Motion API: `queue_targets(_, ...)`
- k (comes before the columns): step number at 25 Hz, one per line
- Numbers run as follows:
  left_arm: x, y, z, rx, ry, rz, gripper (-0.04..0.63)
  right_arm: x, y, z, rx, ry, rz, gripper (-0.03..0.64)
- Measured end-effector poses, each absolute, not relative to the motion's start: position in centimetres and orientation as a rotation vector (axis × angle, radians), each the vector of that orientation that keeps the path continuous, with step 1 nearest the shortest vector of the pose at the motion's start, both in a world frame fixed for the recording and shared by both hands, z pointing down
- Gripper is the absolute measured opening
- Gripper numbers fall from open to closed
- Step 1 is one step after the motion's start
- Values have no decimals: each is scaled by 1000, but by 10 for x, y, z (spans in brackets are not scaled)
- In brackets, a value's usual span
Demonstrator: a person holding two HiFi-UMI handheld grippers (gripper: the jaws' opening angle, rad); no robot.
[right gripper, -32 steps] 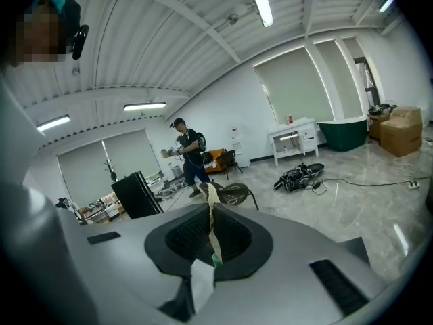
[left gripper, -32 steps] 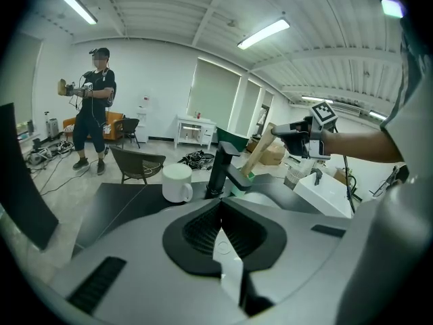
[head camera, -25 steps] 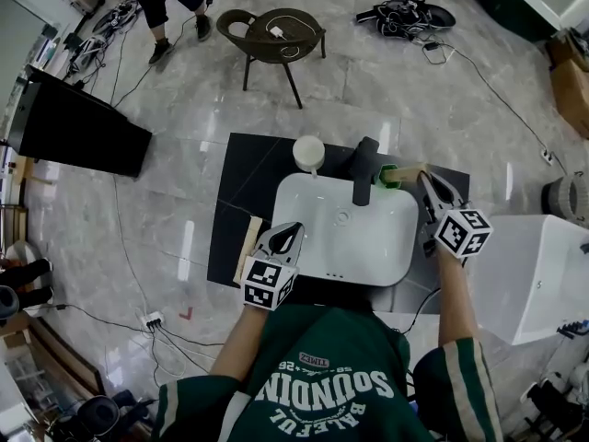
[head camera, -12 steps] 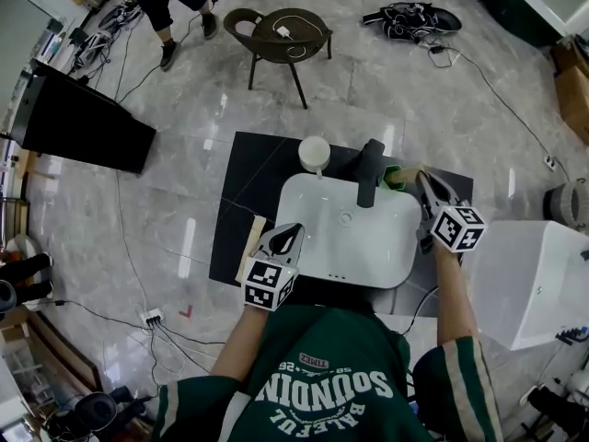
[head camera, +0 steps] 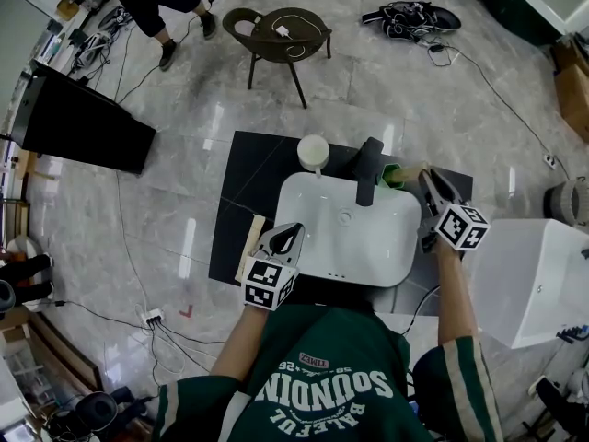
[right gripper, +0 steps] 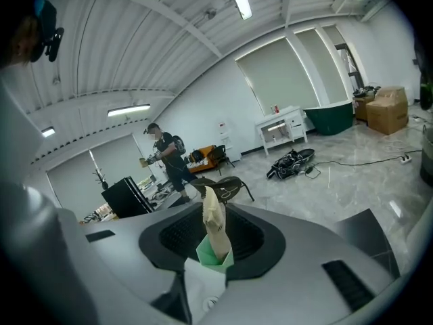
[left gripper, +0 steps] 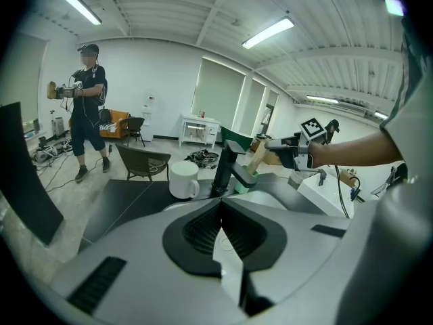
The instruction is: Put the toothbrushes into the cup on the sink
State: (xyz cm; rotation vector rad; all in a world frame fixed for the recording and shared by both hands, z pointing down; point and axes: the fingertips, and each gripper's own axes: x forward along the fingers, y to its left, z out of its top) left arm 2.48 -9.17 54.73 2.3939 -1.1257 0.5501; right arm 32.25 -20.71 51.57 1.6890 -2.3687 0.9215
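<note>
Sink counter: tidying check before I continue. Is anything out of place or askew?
A pale toothbrush-like stick lies at the black counter's left edge beside the sink, not in the green cup. Nothing looks spilled or damaged.

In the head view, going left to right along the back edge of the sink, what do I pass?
White mug → black tap → green cup.

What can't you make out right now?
- Mug contents: head view, too small; left gripper view, its wall hides them.
- Strip left of sink: head view, too small to identify.
- Green cup base: right gripper view, right gripper, jaws just opening round toothbrush, hides it.
</note>
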Motion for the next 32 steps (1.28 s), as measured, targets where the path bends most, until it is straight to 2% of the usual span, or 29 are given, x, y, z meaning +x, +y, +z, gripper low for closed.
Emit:
queue_targets(3,27,-91,546,2399,-1124,552,11,325,-206,508,1709,-2388,907,127)
queue_targets(13,40,-86,541,2416,-1122,553,11,333,-183,465,1739,-2448,738,126)
queue_targets(20,54,-80,531,2430,-1150,544,11,327,-142,470,1696,-2437,648,51)
queue_targets(32,60,-55,520,2397,-1261,518,11,250,-68,517,1362,-2496,765,44)
